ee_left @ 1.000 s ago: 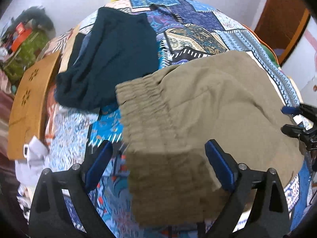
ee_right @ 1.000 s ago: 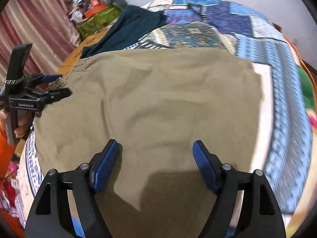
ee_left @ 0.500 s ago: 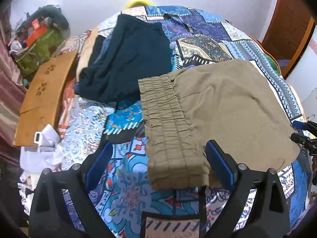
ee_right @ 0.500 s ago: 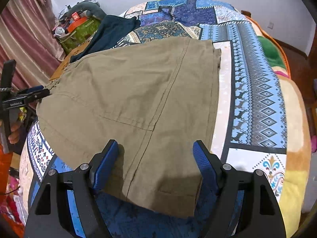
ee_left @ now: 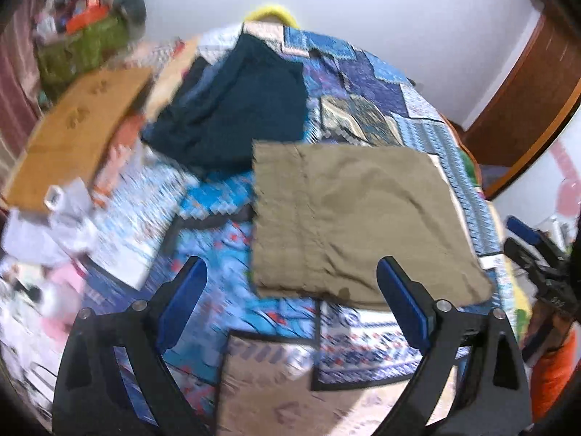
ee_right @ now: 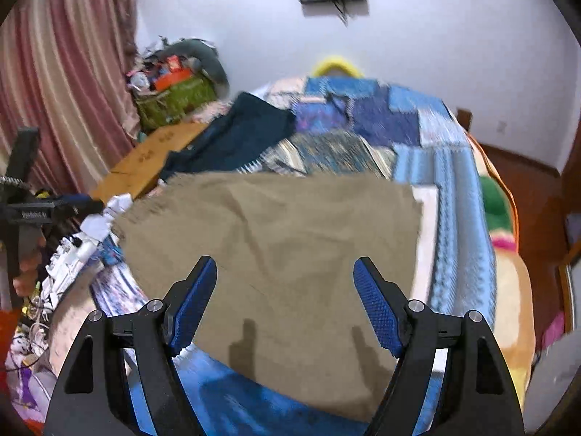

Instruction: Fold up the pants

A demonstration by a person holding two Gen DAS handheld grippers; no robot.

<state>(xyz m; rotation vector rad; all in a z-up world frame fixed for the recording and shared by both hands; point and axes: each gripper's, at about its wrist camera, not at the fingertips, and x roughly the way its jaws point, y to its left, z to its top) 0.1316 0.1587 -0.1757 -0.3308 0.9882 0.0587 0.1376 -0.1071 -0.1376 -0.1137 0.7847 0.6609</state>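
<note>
The khaki pants (ee_left: 356, 218) lie folded into a flat rectangle on the blue patterned bedspread (ee_left: 232, 250); they also show in the right wrist view (ee_right: 283, 250). My left gripper (ee_left: 290, 301) is open and empty, raised above the bed near the pants' near edge. My right gripper (ee_right: 285, 309) is open and empty, held above the pants' near end. Each gripper shows at the edge of the other's view: the right one (ee_left: 533, 250) and the left one (ee_right: 54, 207).
A dark teal garment (ee_left: 236, 116) lies on the bed beyond the khaki pants. A wooden board (ee_left: 76, 134) lies at the left, with white crumpled items (ee_left: 54, 218) near it. A green bag of clutter (ee_right: 174, 98) sits by the curtain (ee_right: 58, 83).
Both grippers have pulled back and up from the khaki pants, staying open. The pants now lie flat on the bed, farther from both cameras.
</note>
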